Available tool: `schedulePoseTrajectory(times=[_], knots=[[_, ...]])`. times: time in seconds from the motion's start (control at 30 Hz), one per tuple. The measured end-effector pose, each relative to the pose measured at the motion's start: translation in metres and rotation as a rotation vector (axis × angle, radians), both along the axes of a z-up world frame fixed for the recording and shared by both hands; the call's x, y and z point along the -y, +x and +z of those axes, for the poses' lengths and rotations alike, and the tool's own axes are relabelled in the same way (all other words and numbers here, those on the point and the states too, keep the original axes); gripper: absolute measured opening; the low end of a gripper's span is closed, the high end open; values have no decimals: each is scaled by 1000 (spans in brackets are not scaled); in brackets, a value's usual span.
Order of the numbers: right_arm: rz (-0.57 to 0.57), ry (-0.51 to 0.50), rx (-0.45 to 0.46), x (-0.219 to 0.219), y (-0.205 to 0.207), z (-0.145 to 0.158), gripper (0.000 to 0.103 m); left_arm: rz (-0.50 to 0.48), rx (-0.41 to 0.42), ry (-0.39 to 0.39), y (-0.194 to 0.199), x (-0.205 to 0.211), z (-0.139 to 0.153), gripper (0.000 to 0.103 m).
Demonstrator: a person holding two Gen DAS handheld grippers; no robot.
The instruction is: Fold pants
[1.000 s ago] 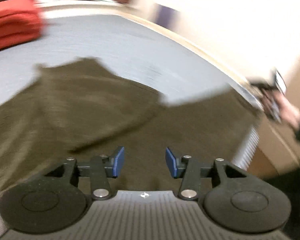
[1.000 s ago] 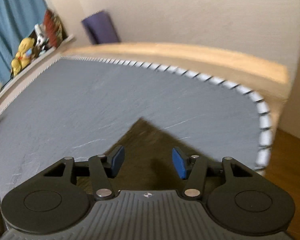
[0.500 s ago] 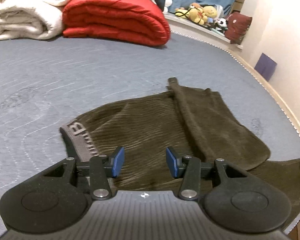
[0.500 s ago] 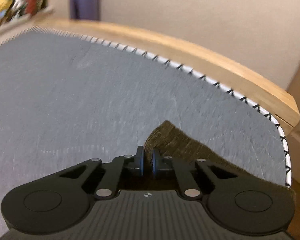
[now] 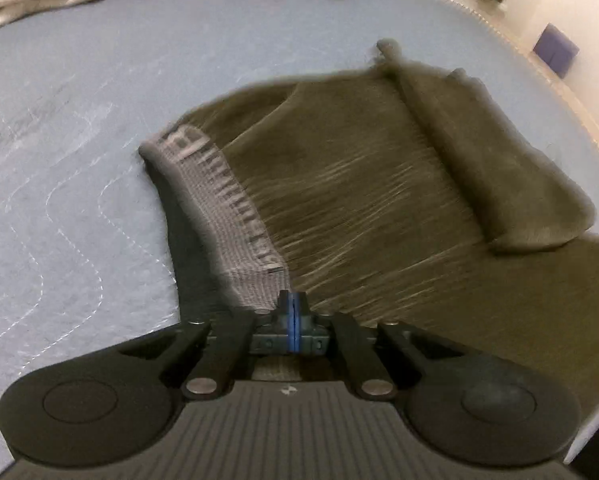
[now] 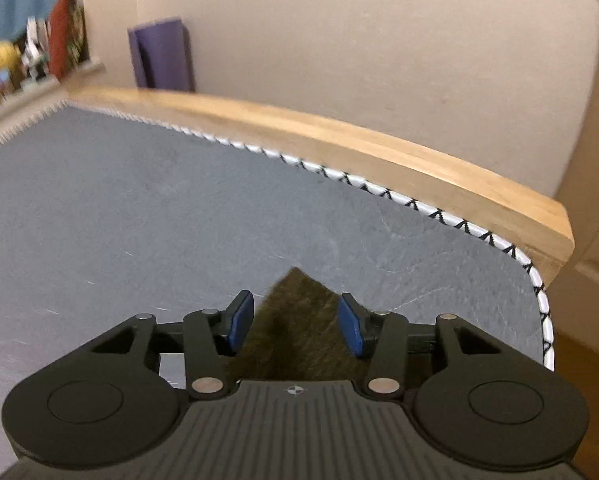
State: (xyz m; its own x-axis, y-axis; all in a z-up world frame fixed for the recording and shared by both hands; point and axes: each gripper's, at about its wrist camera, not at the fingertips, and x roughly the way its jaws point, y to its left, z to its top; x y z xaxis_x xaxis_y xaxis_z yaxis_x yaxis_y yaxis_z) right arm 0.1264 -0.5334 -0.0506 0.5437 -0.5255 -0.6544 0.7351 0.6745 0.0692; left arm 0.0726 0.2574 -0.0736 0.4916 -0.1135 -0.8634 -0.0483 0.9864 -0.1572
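The olive-brown corduroy pants lie spread on the grey quilted mattress, one leg folded across the far right. The left gripper sits low at the near end of the grey knitted waistband, its blue pads clenched on the waistband's edge. White lettering runs along the band, too blurred to read. The right gripper hovers with its pads released, straddling a pointed corner of the pants near the mattress's white-stitched edge and the wooden bed frame.
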Motion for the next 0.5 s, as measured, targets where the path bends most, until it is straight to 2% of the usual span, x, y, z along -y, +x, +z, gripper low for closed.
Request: schedulePoseTrajectory(times=[0.07, 0.13, 0.23, 0.27, 0.3, 0.33, 0.37, 0.43, 0.47, 0.5], knots=[[17, 40, 54, -13, -14, 21, 49, 43, -4, -44, -2, -7, 5, 2], [66, 54, 89, -33, -23, 44, 50, 62, 25, -6, -9, -2, 16, 2], [179, 68, 130, -78, -42, 75, 59, 47, 119, -22, -18, 4, 36, 7], [235, 75, 146, -95, -49, 85, 64, 28, 126, -24, -19, 6, 36, 10], [296, 80, 155, -116, -56, 94, 67, 17, 89, 2, -18, 9, 29, 16], [363, 85, 160, -137, -63, 101, 68, 16, 25, 42, -14, 10, 18, 15], [423, 93, 162, -157, -70, 108, 69, 10, 22, 45, -14, 11, 12, 15], [514, 126, 157, -190, -81, 115, 69, 19, 39, 74, -16, 18, 19, 16], [559, 151, 158, -205, -86, 119, 69, 21, 62, 89, -19, 23, 27, 23], [603, 173, 159, -220, -90, 120, 69, 20, 83, 95, -22, 28, 34, 34]])
